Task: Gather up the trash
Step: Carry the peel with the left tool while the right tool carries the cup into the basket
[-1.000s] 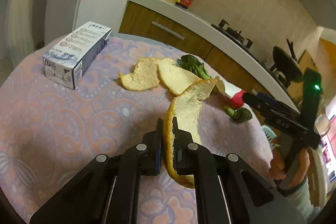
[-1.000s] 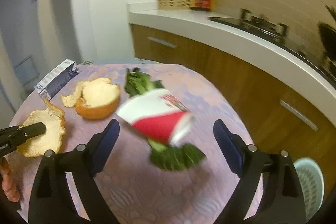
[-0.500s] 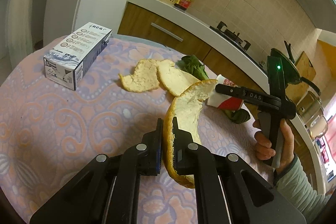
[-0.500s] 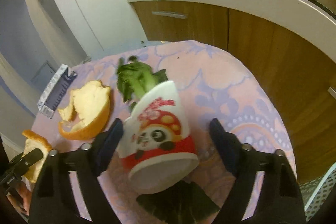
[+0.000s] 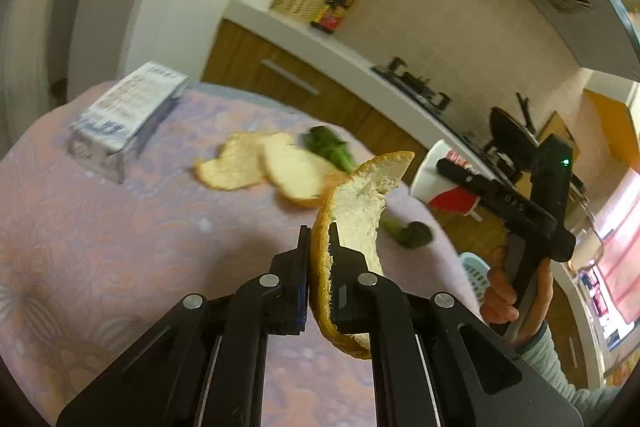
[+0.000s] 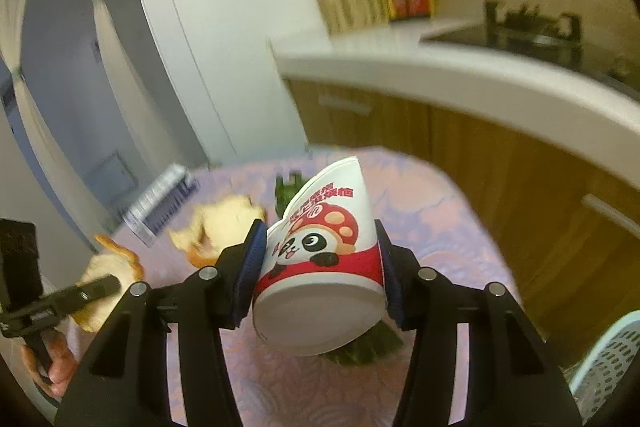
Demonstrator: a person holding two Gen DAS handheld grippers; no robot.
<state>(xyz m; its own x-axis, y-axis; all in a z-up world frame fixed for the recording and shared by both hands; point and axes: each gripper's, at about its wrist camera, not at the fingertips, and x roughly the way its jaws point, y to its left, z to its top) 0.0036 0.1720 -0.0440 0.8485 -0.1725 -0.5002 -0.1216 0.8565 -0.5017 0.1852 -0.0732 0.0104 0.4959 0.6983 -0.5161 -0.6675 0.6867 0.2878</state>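
The paper cup (image 6: 320,251) bears red Chinese characters, too blurred to read.

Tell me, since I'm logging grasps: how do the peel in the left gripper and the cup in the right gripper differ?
The orange peel is thin and curved, pinched edge-on; the paper cup is bulky, lying sideways, base toward the camera. The left gripper is nearly closed on the peel; the right gripper spreads wide around the cup. Both are held clear of the table.
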